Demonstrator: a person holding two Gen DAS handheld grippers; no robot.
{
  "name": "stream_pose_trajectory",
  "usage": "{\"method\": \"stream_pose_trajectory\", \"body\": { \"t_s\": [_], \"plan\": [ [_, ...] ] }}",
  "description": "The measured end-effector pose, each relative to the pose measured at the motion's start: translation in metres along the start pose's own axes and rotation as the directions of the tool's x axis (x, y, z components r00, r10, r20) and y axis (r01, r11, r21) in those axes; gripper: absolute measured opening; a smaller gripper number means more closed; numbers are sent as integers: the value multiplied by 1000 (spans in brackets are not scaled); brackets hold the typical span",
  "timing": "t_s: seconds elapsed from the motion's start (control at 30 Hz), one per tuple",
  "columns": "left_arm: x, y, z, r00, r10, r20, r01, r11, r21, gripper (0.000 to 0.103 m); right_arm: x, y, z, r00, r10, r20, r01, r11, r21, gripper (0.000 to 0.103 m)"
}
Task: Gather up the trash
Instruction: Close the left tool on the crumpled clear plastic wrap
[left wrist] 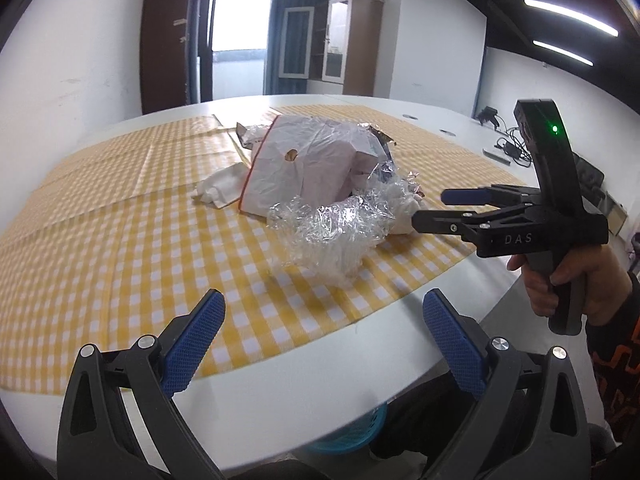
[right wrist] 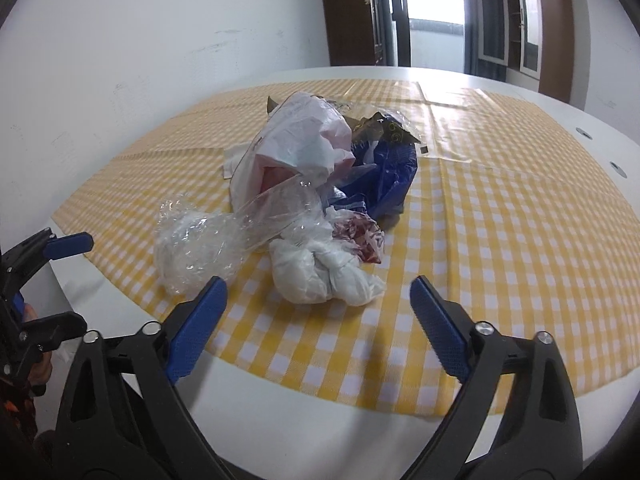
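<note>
Looks like the approach step: both the left gripper [left wrist: 322,344] and right gripper [right wrist: 318,330] gape empty over the table edge, trash pile [right wrist: 304,196] mid-tablecloth [right wrist: 500,240], so next they reach in and pinch the nearest crumpled wrap [right wrist: 200,248].

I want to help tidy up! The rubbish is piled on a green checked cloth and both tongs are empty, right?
Not green: the checked cloth is yellow and white, as the right wrist view shows. The rubbish is piled on it, and both tongs, left and right, are empty.
</note>
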State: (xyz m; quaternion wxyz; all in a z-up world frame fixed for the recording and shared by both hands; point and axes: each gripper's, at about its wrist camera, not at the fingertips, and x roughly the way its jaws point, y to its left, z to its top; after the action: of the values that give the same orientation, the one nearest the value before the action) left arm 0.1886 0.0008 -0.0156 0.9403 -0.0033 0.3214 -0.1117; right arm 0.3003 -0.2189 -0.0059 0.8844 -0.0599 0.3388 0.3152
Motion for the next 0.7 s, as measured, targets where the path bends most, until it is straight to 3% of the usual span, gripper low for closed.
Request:
{"method": "stream_pose_trajectory", "body": {
  "t_s": [0.13, 0.47, 0.7],
  "plan": [
    [16, 5, 8, 1000, 4, -26, -4, 1000, 5, 97, 11, 0, 10, 999, 34, -40, -35, 999, -15, 82],
    [50, 0, 30, 997, -30, -72, 32, 999, 27, 97, 26, -10, 20, 990, 103, -95, -104, 995, -6, 50],
    [65, -8, 33, 995, -57, -83, 58, 998, 16, 97, 20, -20, 15, 992, 97, -85, -98, 995, -7, 45]
  ]
}}
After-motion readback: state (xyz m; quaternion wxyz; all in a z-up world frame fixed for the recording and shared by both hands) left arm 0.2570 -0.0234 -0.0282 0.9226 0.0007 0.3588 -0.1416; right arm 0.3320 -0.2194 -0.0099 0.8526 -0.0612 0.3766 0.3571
